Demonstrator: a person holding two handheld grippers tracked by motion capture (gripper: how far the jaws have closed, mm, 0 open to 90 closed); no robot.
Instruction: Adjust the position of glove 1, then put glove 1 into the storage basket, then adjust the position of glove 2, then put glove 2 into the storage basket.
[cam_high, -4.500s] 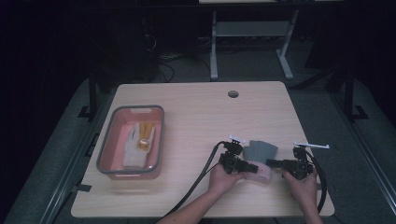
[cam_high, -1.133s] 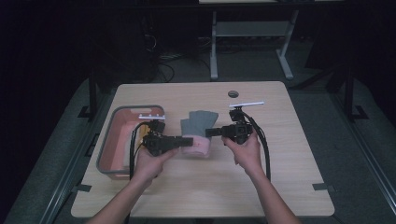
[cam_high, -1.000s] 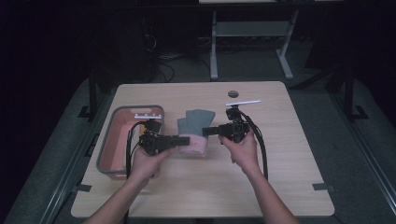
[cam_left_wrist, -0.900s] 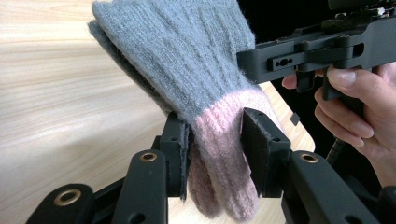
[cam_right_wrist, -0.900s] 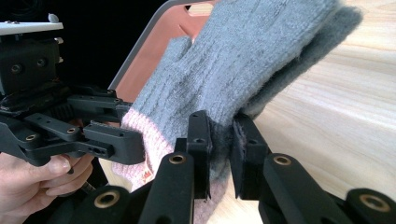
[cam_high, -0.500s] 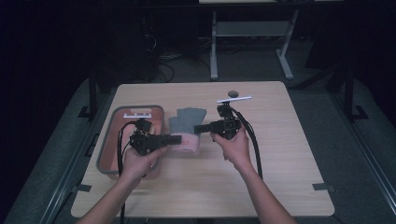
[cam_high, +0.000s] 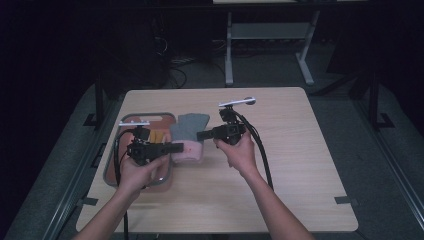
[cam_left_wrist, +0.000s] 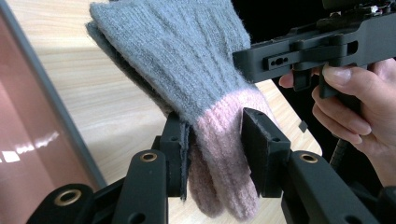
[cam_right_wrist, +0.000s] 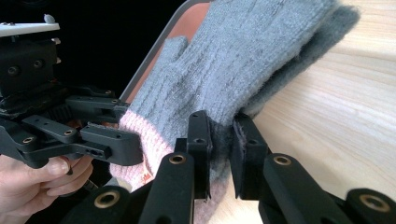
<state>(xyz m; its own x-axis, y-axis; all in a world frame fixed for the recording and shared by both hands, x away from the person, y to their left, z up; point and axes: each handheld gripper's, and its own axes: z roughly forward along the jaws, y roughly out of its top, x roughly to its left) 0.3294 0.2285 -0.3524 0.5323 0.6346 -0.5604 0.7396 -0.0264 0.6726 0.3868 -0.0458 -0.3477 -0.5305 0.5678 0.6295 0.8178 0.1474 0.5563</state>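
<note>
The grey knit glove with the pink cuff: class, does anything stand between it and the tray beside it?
Nothing visible does. The glove hangs between the left gripper and the right gripper, both shut on its cuff end, right beside the tray. The tray already holds some yellow items, but bare floor shows around them.

This looks like a lab or recording studio rather than a home. A plain wooden table (cam_high: 300, 165) with a cable hole near its far edge stands alone on grey floor mats (cam_high: 380, 150). Darkness surrounds it, with loose cables (cam_high: 172, 60) and a metal equipment stand (cam_high: 265, 45) beyond the far edge.
</note>
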